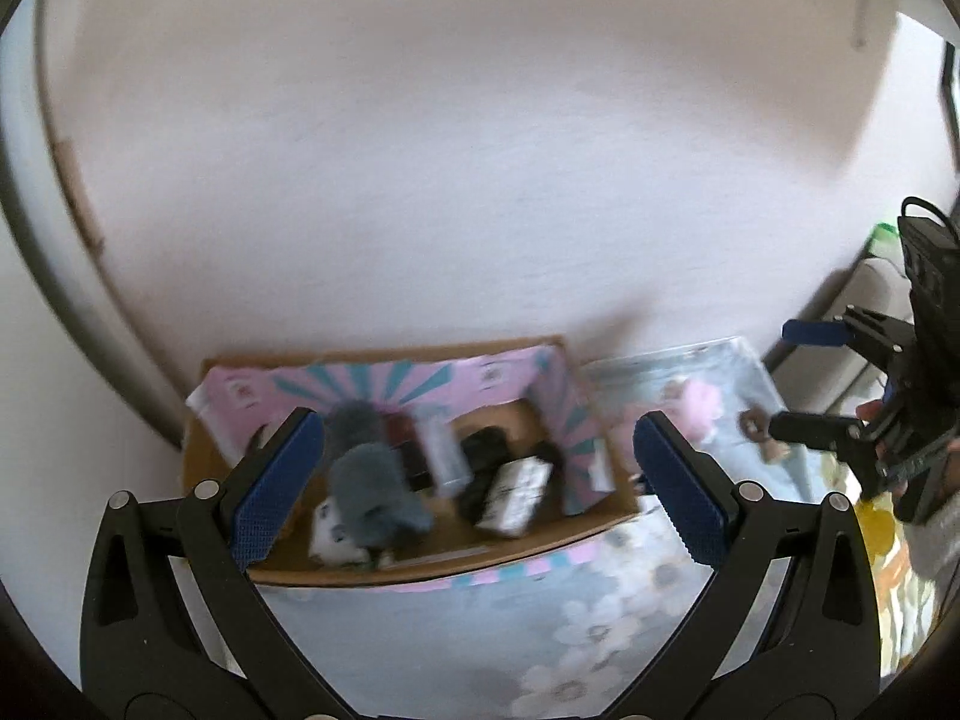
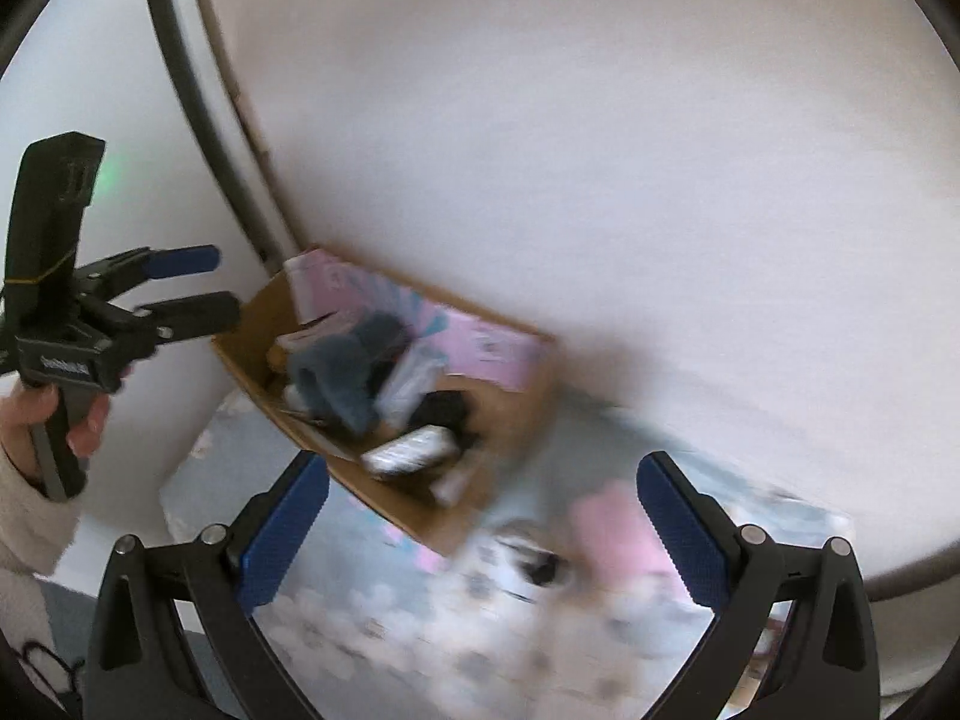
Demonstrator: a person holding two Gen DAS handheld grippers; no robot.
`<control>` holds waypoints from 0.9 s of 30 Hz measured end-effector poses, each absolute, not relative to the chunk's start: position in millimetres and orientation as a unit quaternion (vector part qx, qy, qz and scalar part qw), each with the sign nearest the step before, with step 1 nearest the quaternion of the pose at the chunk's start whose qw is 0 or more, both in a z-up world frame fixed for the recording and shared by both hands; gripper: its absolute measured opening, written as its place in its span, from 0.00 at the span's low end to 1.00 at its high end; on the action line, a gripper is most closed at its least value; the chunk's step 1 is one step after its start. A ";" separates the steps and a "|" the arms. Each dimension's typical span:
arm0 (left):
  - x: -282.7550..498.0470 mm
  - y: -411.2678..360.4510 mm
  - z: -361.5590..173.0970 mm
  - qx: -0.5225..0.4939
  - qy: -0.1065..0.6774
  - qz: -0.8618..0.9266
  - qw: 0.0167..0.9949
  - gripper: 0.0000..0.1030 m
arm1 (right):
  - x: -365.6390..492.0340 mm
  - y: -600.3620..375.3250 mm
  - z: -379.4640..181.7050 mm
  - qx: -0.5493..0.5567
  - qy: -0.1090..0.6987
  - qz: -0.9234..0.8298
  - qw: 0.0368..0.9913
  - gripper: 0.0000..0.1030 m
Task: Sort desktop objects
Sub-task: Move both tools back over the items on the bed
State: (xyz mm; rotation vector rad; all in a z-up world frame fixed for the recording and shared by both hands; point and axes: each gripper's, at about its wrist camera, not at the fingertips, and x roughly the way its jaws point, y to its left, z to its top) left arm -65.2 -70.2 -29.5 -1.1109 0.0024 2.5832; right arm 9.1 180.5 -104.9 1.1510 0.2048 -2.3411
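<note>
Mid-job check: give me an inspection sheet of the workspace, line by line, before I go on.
Surface: floral cloth over the table, against a white wall.
Job's things: open cardboard box holding a grey fuzzy item, a black item and a white labelled pack.
Clutter: pink object and a small dark item on the cloth beside the box; blurred.
Grippers: left gripper and right gripper above the cloth, jaws wide, both empty.
Cables: black cable on the right gripper's body.
Surroundings: nothing else clear.
</note>
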 end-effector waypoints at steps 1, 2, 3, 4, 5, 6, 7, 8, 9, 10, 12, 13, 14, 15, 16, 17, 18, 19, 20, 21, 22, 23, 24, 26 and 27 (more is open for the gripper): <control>-62.5 -61.7 -26.4 -0.386 0.004 0.907 0.170 1.00 | 11.2 191.6 -101.8 0.423 0.078 -0.868 0.249 1.00; -59.7 -53.6 -24.0 -0.382 0.006 0.907 0.177 0.99 | 13.4 204.7 -99.8 0.424 0.079 -0.870 0.241 1.00; -56.8 -46.3 -22.2 -0.378 0.008 0.908 0.183 0.99 | 15.1 214.6 -98.2 0.425 0.077 -0.871 0.234 1.00; -52.3 -36.3 -20.7 -0.372 0.013 0.909 0.189 0.99 | 16.6 224.5 -97.7 0.426 0.075 -0.873 0.227 1.00; -47.8 -28.3 -20.9 -0.368 0.017 0.910 0.192 0.99 | 17.5 232.8 -97.6 0.427 0.073 -0.874 0.221 1.00; -42.6 -18.9 -21.6 -0.363 0.023 0.911 0.193 0.99 | 18.7 244.2 -98.9 0.429 0.070 -0.875 0.213 1.00; -35.1 -7.8 -23.9 -0.356 0.028 0.914 0.192 0.99 | 19.8 252.4 -100.3 0.431 0.066 -0.875 0.208 1.00; -28.4 0.7 -27.0 -0.351 0.032 0.916 0.191 0.99 | 21.4 260.5 -101.7 0.434 0.062 -0.875 0.205 1.00; -19.0 12.1 -32.2 -0.342 0.033 0.920 0.186 0.99 | 23.3 269.1 -105.6 0.437 0.060 -0.874 0.201 1.00; -12.7 19.7 -36.5 -0.337 0.034 0.923 0.184 0.99 | 24.7 275.1 -109.3 0.440 0.061 -0.874 0.197 1.00; 4.4 37.1 -48.3 -0.328 0.033 0.929 0.172 1.00 | 26.7 285.7 -118.0 0.443 0.069 -0.874 0.189 1.00; 11.3 49.3 -58.6 -0.327 0.030 0.930 0.165 1.00 | 27.2 291.3 -124.1 0.448 0.070 -0.871 0.188 1.00; 17.6 58.4 -67.9 -0.328 0.024 0.930 0.162 1.00 | 27.3 294.5 -129.5 0.452 0.069 -0.869 0.190 1.00; 22.6 71.5 -81.5 -0.334 0.017 0.929 0.159 1.00 | 27.0 298.6 -136.1 0.455 0.069 -0.866 0.193 1.00; 23.8 79.3 -93.9 -0.340 0.014 0.928 0.153 0.99 | 26.3 302.9 -142.8 0.458 0.070 -0.864 0.195 1.00; 24.4 90.8 -107.0 -0.351 0.014 0.925 0.144 0.99 | 24.9 306.1 -149.0 0.460 0.072 -0.862 0.198 1.00; 23.8 100.8 -120.4 -0.363 0.016 0.922 0.136 0.96 | 22.8 309.5 -156.5 0.463 0.071 -0.860 0.203 1.00; 18.8 112.1 -136.2 -0.378 0.016 0.918 0.123 0.88 | 21.2 314.4 -164.4 0.465 0.068 -0.857 0.209 1.00; 14.1 120.5 -149.6 -0.387 0.011 0.915 0.112 0.86 | 18.1 318.2 -172.3 0.468 0.064 -0.855 0.215 0.99; 7.5 127.0 -163.3 -0.394 0.004 0.914 0.098 0.84 | 13.5 321.5 -182.8 0.472 0.060 -0.851 0.222 1.00; 4.1 131.5 -173.5 -0.397 0.000 0.914 0.082 0.84 | 9.6 321.2 -191.3 0.475 0.060 -0.849 0.225 0.99; -1.4 136.1 -183.5 -0.399 -0.002 0.915 0.061 0.84 | 4.9 322.1 -199.7 0.478 0.063 -0.846 0.228 1.00; -5.0 140.0 -190.2 -0.402 -0.005 0.915 0.044 0.84 | -0.6 321.6 -208.6 0.482 0.067 -0.842 0.232 0.99; -14.4 142.0 -203.8 -0.406 -0.016 0.914 0.012 0.84 | -8.3 323.1 -220.4 0.485 0.076 -0.836 0.243 0.99; -18.4 143.2 -208.7 -0.407 -0.019 0.913 -0.001 0.84 | -13.6 321.0 -227.0 0.487 0.084 -0.833 0.250 0.99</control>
